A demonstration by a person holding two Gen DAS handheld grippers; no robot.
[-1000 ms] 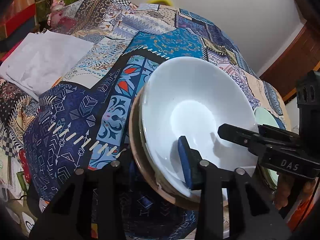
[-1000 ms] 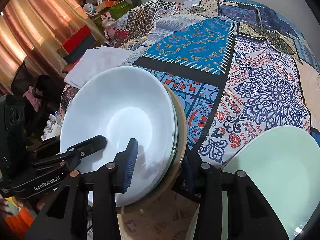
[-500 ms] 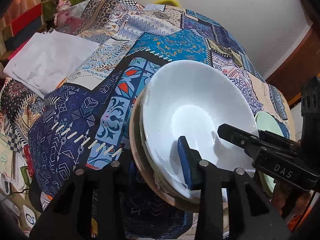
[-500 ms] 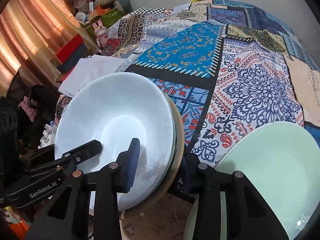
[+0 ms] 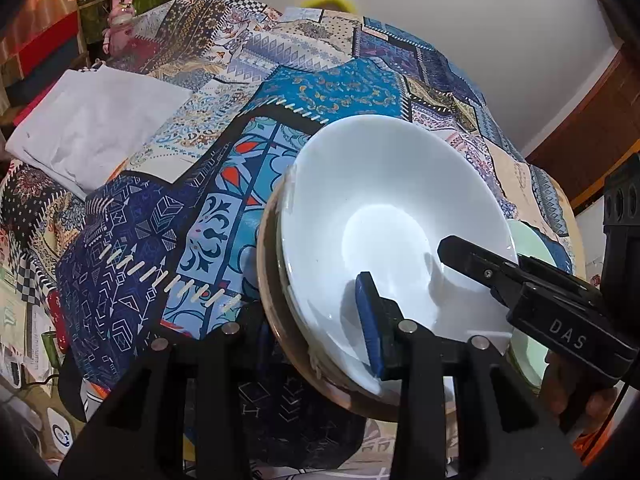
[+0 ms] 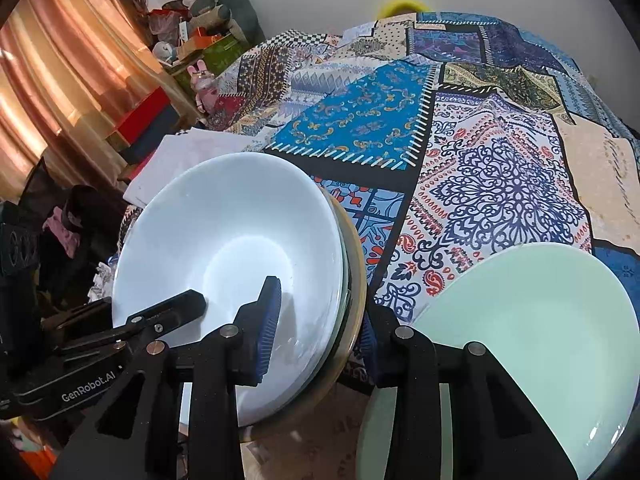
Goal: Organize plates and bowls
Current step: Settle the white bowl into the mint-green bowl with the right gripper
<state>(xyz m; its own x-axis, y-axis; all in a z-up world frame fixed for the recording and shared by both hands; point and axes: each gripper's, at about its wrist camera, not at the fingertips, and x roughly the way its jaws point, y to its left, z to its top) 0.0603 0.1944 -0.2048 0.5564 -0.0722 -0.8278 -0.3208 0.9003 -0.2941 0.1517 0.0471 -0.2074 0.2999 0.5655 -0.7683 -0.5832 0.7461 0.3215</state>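
Observation:
A stack of dishes, with a white bowl (image 5: 384, 208) on top and a tan plate (image 5: 268, 280) at the bottom, is held above the patchwork bedspread (image 5: 192, 216). My left gripper (image 5: 316, 320) is shut on the stack's left rim. My right gripper (image 6: 316, 336) is shut on its right rim; the bowl (image 6: 224, 236) fills that view's left. A pale green plate (image 6: 532, 328) lies to the right on the spread, and its edge shows in the left wrist view (image 5: 532, 240).
A folded white cloth (image 5: 92, 120) lies on the bedspread at the left. Boxes, toys and a curtain (image 6: 60, 72) crowd the far left side. A wooden door (image 5: 592, 128) stands at the right.
Both grippers have carried the stack a little higher and forward over the bedspread. The grips have not changed.

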